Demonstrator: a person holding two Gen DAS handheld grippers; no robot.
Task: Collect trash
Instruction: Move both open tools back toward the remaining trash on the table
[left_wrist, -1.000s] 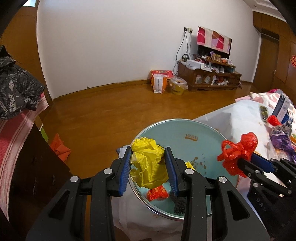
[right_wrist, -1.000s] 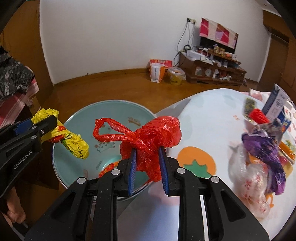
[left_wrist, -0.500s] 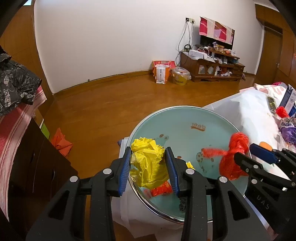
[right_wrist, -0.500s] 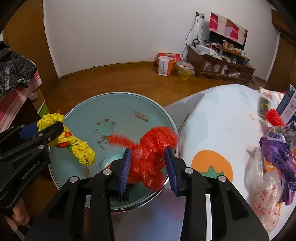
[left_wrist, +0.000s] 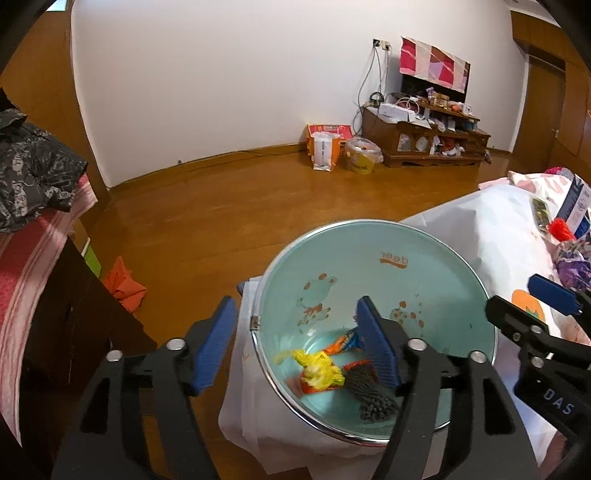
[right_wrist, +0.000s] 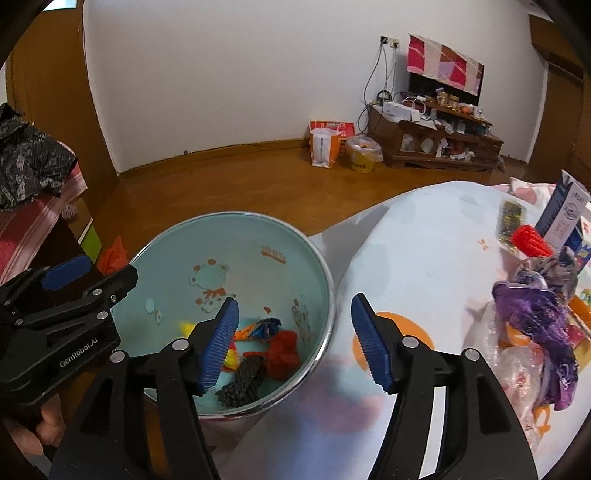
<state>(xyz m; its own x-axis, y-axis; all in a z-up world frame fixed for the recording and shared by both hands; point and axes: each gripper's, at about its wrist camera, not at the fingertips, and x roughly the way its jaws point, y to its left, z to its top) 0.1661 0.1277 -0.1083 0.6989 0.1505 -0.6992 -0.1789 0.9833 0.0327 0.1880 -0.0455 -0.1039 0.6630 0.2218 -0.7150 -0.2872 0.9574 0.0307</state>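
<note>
Both tools stand spread wide with nothing between their blue pads. The left tool (left_wrist: 295, 339) hovers over the 8 o'clock rim of the pale green bin (left_wrist: 436, 258), one pad outside the rim and the other over the inside. The right tool (right_wrist: 293, 343) straddles the bin's 4 o'clock rim, its left pad over the bin, its right pad over the white tabletop (right_wrist: 424, 258).

At the bottom of the bin lie the yellow plastic bag (left_wrist: 319, 371), blurred and perhaps not settled, the red plastic bag (right_wrist: 282, 350), an orange-and-blue wrapper (right_wrist: 260, 329) and a dark knitted scrap (right_wrist: 242, 380), all close together.

At 3 o'clock on the tabletop, well apart from the bin, sits a purple wrapper (right_wrist: 535, 317) over clear plastic bags (right_wrist: 513, 369), with a red ribbed piece (right_wrist: 530, 240) and a blue-and-white carton (right_wrist: 565, 210) behind.
</note>
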